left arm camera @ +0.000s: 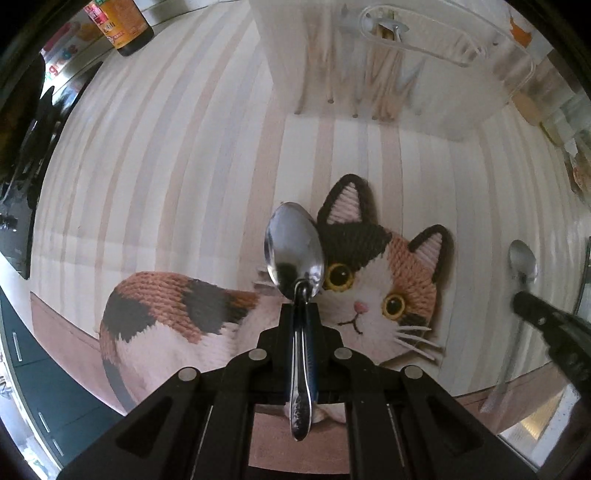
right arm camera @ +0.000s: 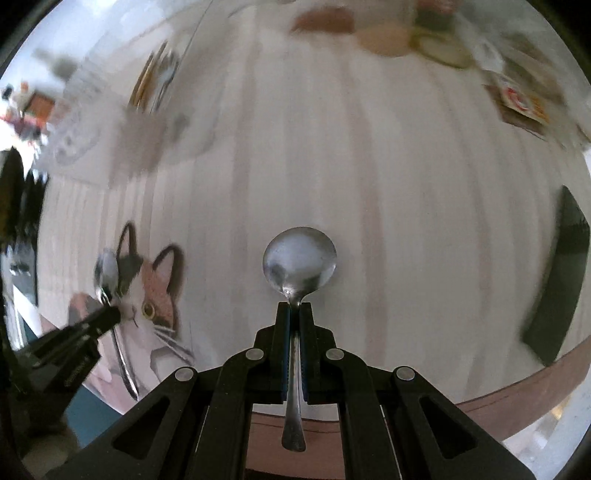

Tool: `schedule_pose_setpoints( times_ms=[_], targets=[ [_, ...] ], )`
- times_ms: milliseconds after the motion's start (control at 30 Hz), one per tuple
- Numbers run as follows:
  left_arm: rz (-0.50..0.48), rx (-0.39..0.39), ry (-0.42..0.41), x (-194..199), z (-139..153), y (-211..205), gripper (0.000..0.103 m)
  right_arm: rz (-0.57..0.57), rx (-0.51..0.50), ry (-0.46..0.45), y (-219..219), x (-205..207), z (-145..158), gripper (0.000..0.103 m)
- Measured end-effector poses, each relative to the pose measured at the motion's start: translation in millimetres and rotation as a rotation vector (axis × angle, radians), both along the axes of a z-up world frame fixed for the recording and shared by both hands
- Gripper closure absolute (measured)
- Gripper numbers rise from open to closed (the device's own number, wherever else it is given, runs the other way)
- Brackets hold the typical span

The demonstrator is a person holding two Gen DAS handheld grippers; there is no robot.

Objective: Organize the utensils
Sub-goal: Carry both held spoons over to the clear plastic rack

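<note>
My left gripper (left arm camera: pixel 305 308) is shut on the neck of a steel spoon (left arm camera: pixel 294 251), bowl pointing forward above the cat picture (left arm camera: pixel 388 280) on the striped tablecloth. My right gripper (right arm camera: pixel 294 308) is shut on a second steel spoon (right arm camera: pixel 299 260) with a rounder bowl, held over the cloth. Each gripper and its spoon shows in the other view: the right one at the right edge of the left wrist view (left arm camera: pixel 522 295), the left one at the left of the right wrist view (right arm camera: pixel 109 314). A clear utensil holder (left arm camera: pixel 388 55) with wooden chopsticks stands ahead of the left gripper.
A dark sauce bottle (left arm camera: pixel 122 26) stands at the far left. The table's brown edge (right arm camera: pixel 517 406) runs close below both grippers. A dark flat object (right arm camera: pixel 557 277) lies on the right of the cloth. Blurred packets and dishes (right arm camera: pixel 517 99) crowd the far side.
</note>
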State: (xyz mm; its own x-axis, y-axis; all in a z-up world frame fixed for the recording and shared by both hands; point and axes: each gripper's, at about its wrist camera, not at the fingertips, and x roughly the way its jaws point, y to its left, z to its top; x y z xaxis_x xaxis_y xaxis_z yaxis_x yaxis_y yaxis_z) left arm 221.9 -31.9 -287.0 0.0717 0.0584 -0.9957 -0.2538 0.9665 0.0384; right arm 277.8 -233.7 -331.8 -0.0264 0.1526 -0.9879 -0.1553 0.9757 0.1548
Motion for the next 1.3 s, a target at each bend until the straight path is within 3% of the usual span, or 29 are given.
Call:
schedule_pose_setpoints(
  times_ms=[133,433,867,1067,1300],
  targets=[
    [-0.004,-0.017,-0.007,-16,0,1,0.099,0.020,-0.036,-0.004,8,-3,0,0.099],
    [-0.009,-0.037,-0.006,7,-2,4,0.098,0.005,-0.052,0.005,20,3,1,0.099],
    [-0.020,-0.020,-0.031,0,-6,1,0.099,0.015,-0.085,-0.021,23,-4,3,0.099],
    [-0.053,-0.001,-0.111,-13,35,-2,0.103,0.007,-0.031,-0.064,28,-14,31,0.099],
    [-0.031,-0.031,-0.226,-17,96,10,0.103,0.016,0.067,-0.165,36,-13,94,0.099]
  ],
)
